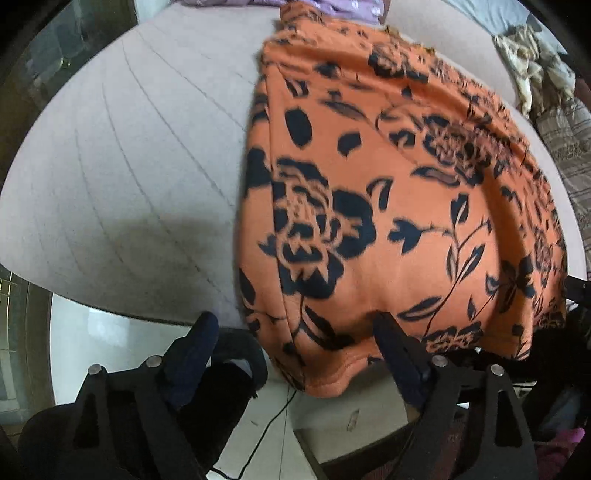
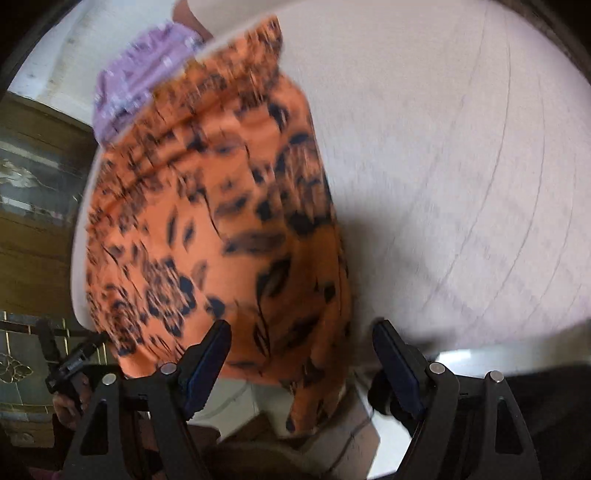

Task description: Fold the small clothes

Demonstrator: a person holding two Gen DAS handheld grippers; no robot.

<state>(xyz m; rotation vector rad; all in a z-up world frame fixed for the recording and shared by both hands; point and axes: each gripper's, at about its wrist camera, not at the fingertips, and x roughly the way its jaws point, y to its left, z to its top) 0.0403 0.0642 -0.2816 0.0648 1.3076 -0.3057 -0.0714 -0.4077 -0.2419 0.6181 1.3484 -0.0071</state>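
An orange garment with a black flower print (image 1: pixel 388 192) lies folded lengthwise on a pale pink quilted surface (image 1: pixel 122 177), its near hem hanging over the front edge. My left gripper (image 1: pixel 295 328) is open at that hem, its jaws either side of the garment's left near corner, holding nothing. In the right wrist view the same garment (image 2: pixel 221 229) is blurred. My right gripper (image 2: pixel 301 336) is open at the hem's right near corner, holding nothing.
A purple patterned cloth (image 1: pixel 347 7) lies at the garment's far end, also in the right wrist view (image 2: pixel 140 85). More cloths (image 1: pixel 535 74) are piled at the far right. White tiled floor (image 1: pixel 110 343) and a cable lie below the edge. A wooden cabinet (image 2: pixel 33 206) stands at the left.
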